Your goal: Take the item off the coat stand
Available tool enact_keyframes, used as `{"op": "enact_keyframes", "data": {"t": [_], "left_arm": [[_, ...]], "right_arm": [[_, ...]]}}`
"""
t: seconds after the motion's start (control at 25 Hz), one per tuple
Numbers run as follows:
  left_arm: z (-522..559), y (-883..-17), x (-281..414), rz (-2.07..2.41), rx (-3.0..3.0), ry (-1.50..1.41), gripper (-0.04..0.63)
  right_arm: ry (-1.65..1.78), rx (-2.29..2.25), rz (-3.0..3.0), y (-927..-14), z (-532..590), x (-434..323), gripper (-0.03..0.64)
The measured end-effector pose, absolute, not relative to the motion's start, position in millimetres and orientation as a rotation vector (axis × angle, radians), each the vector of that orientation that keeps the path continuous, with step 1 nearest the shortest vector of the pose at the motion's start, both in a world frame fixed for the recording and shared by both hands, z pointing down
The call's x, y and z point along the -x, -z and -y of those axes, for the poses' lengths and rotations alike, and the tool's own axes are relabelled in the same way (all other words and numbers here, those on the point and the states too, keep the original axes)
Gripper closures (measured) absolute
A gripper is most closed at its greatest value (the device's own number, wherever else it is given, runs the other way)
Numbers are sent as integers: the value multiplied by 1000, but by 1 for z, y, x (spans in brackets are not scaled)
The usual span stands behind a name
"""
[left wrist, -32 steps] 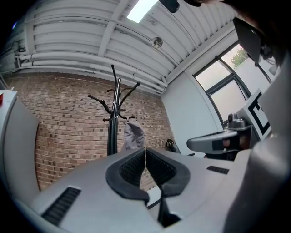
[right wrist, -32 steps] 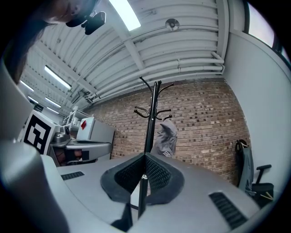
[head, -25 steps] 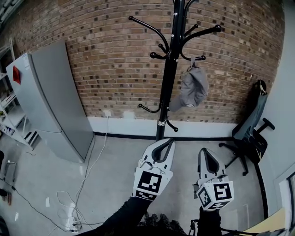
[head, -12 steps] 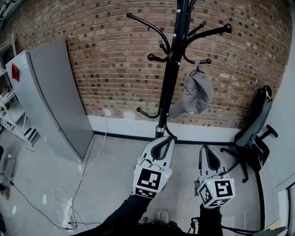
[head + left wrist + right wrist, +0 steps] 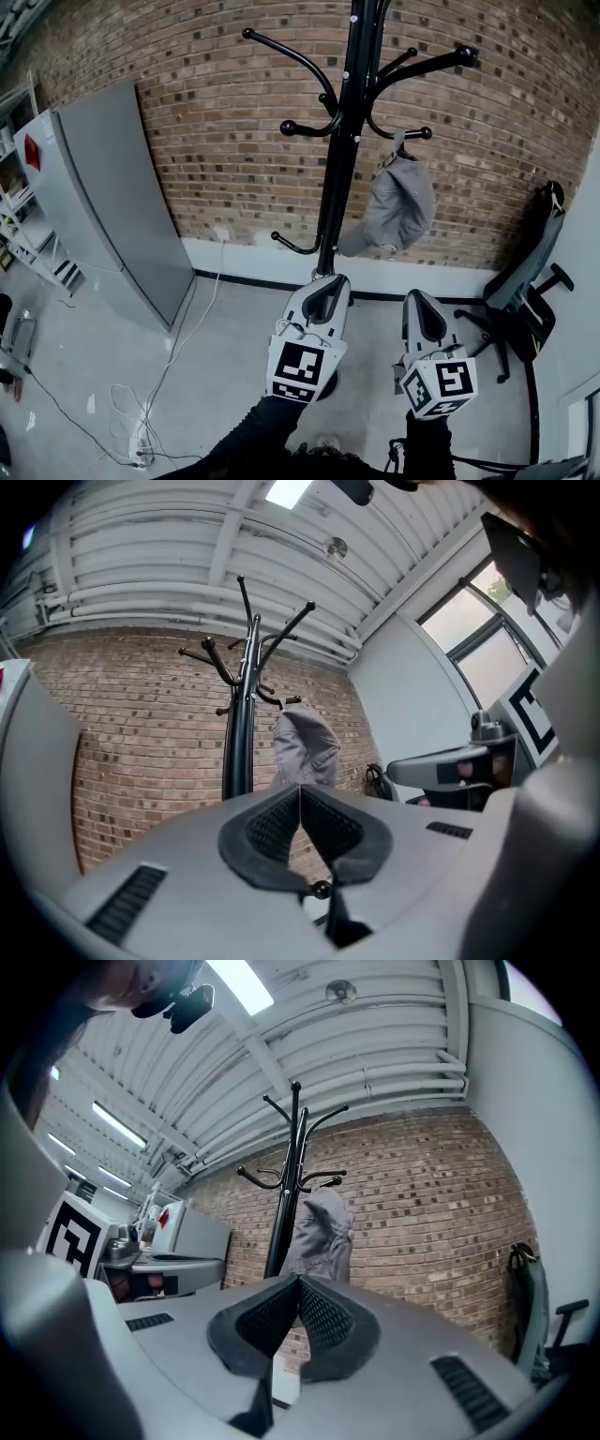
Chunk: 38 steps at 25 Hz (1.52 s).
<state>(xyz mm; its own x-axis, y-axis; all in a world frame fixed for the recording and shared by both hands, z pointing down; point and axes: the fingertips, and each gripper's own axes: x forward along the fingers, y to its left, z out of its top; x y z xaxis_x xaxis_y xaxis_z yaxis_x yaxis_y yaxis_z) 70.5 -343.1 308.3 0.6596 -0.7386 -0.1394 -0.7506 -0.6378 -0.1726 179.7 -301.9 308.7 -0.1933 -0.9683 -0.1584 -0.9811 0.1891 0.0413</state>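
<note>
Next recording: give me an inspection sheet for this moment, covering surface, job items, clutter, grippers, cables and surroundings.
Surface: grey floor.
Job's things: black coat stand upright; grey cap hanging from a hook on its right side.
Clutter: a small white scrap on the floor.
Grippers: left gripper and right gripper both have jaws shut with nothing between them, apart from the cap.
Cables: white cable trails from the wall to a power strip.
Surroundings: brick wall, grey cabinet at left, office chair at right.
</note>
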Motion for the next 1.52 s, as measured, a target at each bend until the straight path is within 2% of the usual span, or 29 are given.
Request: {"op": "enact_keyframes", "data": {"t": [0.64,0.68,0.8,1.04,1.52], "left_arm": [[364,-306,-83,-1256,2636,-87,581],[365,-308,-83,-1261,2636,-85,581],[369,-310,-80,-1282,2629,-77,581],[374,-311,-73,-1316,2605,-57,581],[380,-313,-67,-1329,2543,6,581]], "right_arm": [[-251,1851,-2378,-299,335,-194,604],[-258,1850,-2377,-297,338,-195,594],[-254,1833,-2385,-293,350,-198,463],[-207,1804,-2391,-285,380,-208,393],[-137,1761,-2398,-271,431,-215,379]]}}
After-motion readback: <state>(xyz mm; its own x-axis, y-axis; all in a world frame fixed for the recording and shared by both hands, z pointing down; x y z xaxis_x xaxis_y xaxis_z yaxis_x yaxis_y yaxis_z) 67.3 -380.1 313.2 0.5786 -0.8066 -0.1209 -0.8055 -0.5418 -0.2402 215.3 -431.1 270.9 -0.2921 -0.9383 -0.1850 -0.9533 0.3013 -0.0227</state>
